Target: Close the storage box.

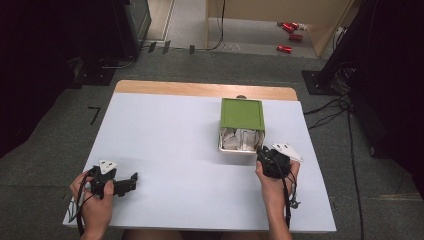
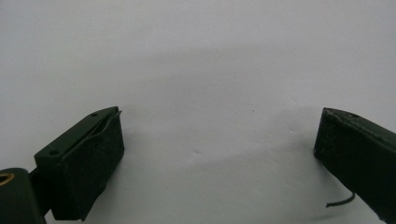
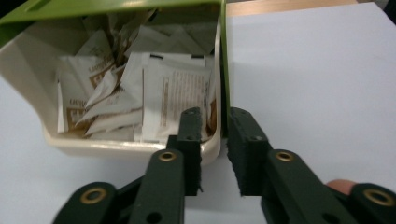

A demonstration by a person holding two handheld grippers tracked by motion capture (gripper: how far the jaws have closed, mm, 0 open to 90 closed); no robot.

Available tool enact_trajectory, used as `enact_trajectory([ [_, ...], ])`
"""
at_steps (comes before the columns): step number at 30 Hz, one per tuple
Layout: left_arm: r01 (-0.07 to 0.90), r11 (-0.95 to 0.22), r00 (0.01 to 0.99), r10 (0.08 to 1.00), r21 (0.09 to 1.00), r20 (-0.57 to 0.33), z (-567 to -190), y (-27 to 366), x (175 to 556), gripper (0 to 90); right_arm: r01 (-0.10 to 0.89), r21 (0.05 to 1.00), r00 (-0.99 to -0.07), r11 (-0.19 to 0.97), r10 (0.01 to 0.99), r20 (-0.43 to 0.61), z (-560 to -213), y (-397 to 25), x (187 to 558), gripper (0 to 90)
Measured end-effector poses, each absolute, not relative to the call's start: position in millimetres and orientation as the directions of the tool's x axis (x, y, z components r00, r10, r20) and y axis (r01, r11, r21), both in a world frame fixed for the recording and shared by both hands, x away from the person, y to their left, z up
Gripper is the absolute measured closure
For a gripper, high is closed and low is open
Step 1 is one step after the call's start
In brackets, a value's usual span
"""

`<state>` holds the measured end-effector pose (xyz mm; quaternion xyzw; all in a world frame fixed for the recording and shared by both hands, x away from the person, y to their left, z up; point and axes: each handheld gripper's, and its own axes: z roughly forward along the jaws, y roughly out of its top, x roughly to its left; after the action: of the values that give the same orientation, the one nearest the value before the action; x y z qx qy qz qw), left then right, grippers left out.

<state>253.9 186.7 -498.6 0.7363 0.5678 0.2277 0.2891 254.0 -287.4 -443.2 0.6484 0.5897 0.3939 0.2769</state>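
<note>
White table (image 1: 165,150), green-lidded box (image 1: 242,114) of sachets

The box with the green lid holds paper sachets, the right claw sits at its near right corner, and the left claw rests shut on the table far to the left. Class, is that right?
One detail is wrong: the left claw is open, its jaws spread wide over bare table, as the left gripper view shows. The box, sachets and right claw are as described.

box (image 3: 32,84): glossy cream plastic; lid (image 1: 242,113): matt green plastic. sachets (image 3: 173,100): printed paper. table (image 1: 165,150): smooth matt white, wood edge.
</note>
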Motion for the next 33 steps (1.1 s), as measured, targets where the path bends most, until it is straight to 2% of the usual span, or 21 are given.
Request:
enact_trajectory([
  [3, 0.704, -0.188, 0.251, 0.968, 0.684, 0.007, -498.6, 186.7, 253.9, 1.7, 0.556, 0.819, -0.038, -0.142, 0.98, 0.196, -450.0, -289.3, 246.0, 69.8],
  [7, 0.705, -0.188, 0.251, 0.968, 0.684, 0.007, -498.6, 186.7, 253.9, 1.7, 0.581, 0.806, -0.052, -0.111, 0.983, 0.173, -457.9, -285.8, 243.1, 71.5],
  [13, 0.704, -0.188, 0.252, 0.968, 0.684, 0.007, -498.6, 186.7, 253.9, 1.7, 0.59, 0.801, -0.039, -0.104, 0.987, 0.157, -466.8, -280.1, 249.0, 75.4],
  [27, 0.705, -0.188, 0.251, 0.968, 0.684, 0.007, -498.6, 186.7, 253.9, 1.7, 0.6, 0.789, -0.004, -0.135, 0.985, 0.172, -465.4, -275.8, 262.0, 76.7],
  [29, 0.704, -0.188, 0.251, 0.968, 0.685, 0.007, -498.6, 186.7, 253.9, 1.7, 0.6, 0.789, -0.011, -0.132, 0.985, 0.173, -465.4, -276.6, 261.8, 75.3],
  [33, 0.704, -0.187, 0.251, 0.968, 0.685, 0.006, -498.7, 186.8, 253.8, 1.7, 0.599, 0.796, -0.056, -0.086, 0.987, 0.149, -463.6, -277.5, 260.1, 66.8],
])
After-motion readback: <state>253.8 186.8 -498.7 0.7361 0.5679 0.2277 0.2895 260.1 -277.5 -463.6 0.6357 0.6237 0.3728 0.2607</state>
